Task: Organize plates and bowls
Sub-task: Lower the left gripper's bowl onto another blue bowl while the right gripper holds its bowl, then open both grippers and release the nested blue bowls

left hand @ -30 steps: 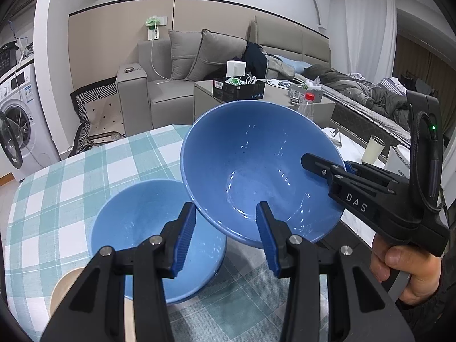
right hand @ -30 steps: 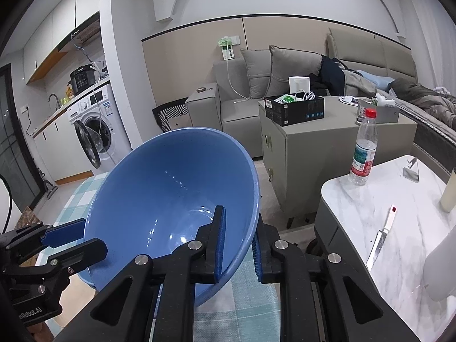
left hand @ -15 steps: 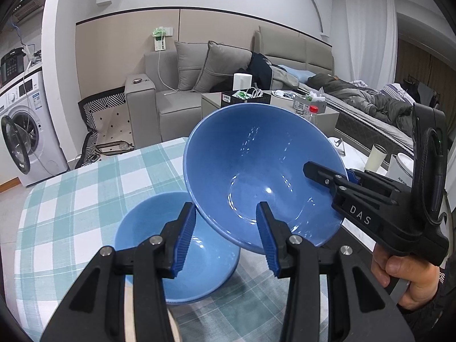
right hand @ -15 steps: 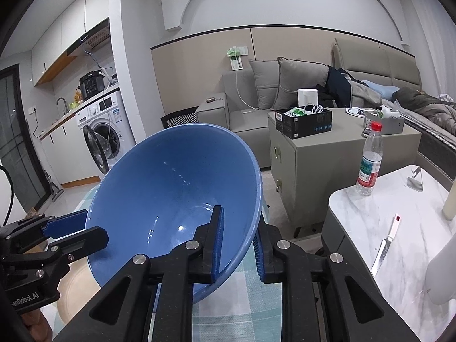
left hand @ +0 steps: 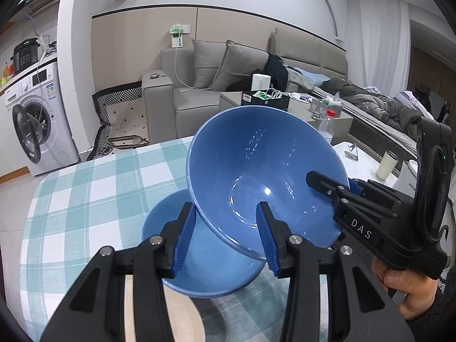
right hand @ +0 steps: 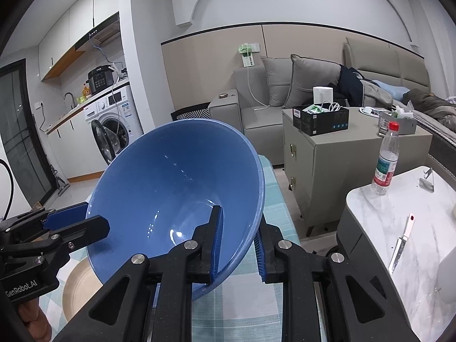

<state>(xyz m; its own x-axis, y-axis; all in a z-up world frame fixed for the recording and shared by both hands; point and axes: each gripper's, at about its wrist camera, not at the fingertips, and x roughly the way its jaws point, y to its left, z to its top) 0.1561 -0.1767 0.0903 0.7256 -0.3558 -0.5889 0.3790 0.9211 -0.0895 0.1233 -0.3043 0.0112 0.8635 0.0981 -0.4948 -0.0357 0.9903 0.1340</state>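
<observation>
Presently, a glossy blue conical bowl (left hand: 265, 176) is held tilted above a second blue bowl (left hand: 216, 265) on the checked counter (left hand: 85, 199). Left tool (left hand: 225, 239) is seen part-open, empty. Right tool (right hand: 238, 245), marked "DAS", is opening, rim between pads. Both bowls have shifted rightward since earlier.

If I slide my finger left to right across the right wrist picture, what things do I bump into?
Washing machine → tilted blue bowl → black box → water bottle → knife.
</observation>
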